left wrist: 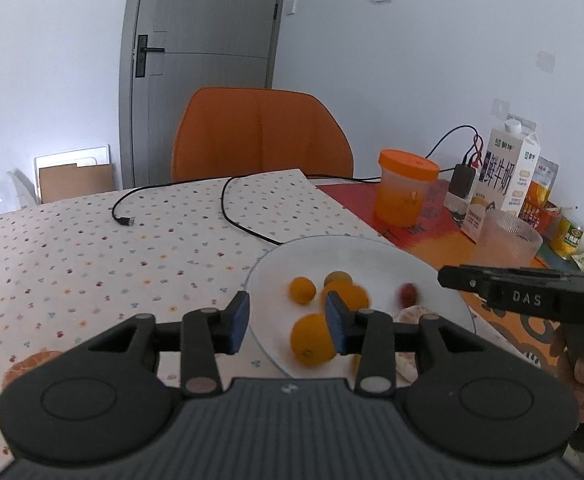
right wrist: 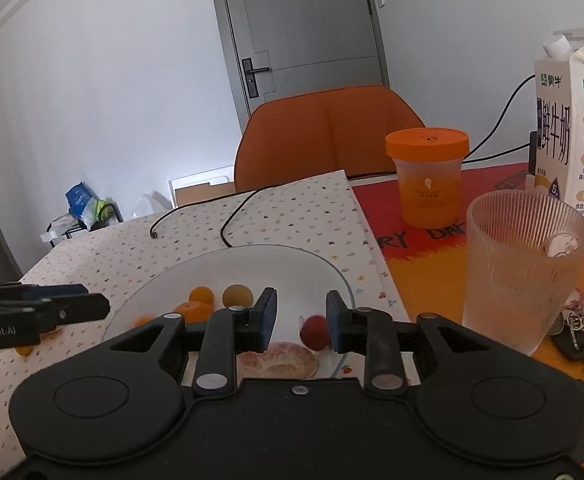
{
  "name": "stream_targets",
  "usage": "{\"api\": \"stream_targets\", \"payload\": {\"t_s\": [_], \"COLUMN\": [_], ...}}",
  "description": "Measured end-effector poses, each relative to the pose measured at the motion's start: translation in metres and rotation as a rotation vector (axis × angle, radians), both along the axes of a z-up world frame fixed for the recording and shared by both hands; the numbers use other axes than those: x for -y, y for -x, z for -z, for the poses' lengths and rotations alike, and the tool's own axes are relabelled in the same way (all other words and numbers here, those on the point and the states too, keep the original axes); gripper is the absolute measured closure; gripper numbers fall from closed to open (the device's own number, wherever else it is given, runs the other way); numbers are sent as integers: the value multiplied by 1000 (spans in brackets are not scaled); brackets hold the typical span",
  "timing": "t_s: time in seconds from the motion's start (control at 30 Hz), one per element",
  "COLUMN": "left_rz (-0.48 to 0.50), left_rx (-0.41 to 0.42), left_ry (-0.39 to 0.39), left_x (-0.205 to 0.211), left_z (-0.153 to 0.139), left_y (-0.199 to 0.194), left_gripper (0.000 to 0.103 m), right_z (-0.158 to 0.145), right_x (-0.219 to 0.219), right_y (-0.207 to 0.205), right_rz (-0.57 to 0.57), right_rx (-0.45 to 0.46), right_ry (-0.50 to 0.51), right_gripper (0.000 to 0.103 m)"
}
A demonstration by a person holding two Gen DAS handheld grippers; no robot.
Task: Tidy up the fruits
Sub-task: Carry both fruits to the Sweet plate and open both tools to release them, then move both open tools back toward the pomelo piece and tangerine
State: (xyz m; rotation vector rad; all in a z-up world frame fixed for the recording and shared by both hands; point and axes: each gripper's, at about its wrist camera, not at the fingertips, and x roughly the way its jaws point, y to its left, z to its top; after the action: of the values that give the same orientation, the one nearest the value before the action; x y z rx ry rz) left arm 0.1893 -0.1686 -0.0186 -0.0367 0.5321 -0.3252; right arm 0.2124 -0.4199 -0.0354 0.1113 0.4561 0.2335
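A clear glass plate (left wrist: 371,252) (right wrist: 252,264) sits on the dotted tablecloth. It holds several small oranges (left wrist: 302,290) (right wrist: 201,295), a larger orange (left wrist: 311,340), a small red fruit (left wrist: 407,294) (right wrist: 314,332) and a peeled citrus (right wrist: 280,362) (left wrist: 413,314). My left gripper (left wrist: 288,320) is open and empty over the plate's near left edge, its right pad beside the larger orange. My right gripper (right wrist: 301,320) is open and empty over the plate's near side, the red fruit just inside its right finger. A peeled citrus (left wrist: 32,362) lies on the cloth at the left.
An orange-lidded cup (left wrist: 405,188) (right wrist: 429,178), a ribbed glass (left wrist: 505,242) (right wrist: 523,268), a milk carton (left wrist: 507,168) (right wrist: 571,132), a can (left wrist: 569,236) and keys (right wrist: 571,332) stand on the right. A black cable (left wrist: 232,208) crosses the cloth. An orange chair (left wrist: 260,136) is behind the table.
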Motion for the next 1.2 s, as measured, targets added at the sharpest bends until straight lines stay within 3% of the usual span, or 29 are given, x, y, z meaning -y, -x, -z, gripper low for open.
{"api": "stream_targets", "payload": {"t_s": [0.17, 0.33, 0.5, 0.63, 0.7, 0.93, 1.1, 1.2], "left_rz": [-23, -50, -71, -108, -123, -175, -190, -201], "left_rx": [-1, -3, -2, -19, -26, -30, -38, -39], "left_ry": [2, 13, 39, 39, 39, 32, 23, 18], "left_x": [-13, -29, -46, -62, -72, -100, -112, -120], "left_z": [1, 1, 1, 3, 2, -4, -6, -6], "left_y": [6, 13, 18, 21, 24, 41, 52, 58], "left_gripper": [59, 41, 24, 22, 21, 15, 13, 13], "right_z": [0, 0, -3, -4, -5, -2, -3, -3], "right_x": [-5, -14, -23, -31, -37, -55, -65, -71], "right_y": [11, 24, 31, 32, 35, 42, 50, 56], "right_rz": [-12, -27, -24, -29, -30, -61, -69, -67], "right_rx": [-6, -14, -9, -17, -15, -20, -18, -17], "right_ry": [-3, 3, -3, -23, -26, -29, -22, -16], "right_gripper": [75, 71, 57, 49, 36, 24, 7, 2]}}
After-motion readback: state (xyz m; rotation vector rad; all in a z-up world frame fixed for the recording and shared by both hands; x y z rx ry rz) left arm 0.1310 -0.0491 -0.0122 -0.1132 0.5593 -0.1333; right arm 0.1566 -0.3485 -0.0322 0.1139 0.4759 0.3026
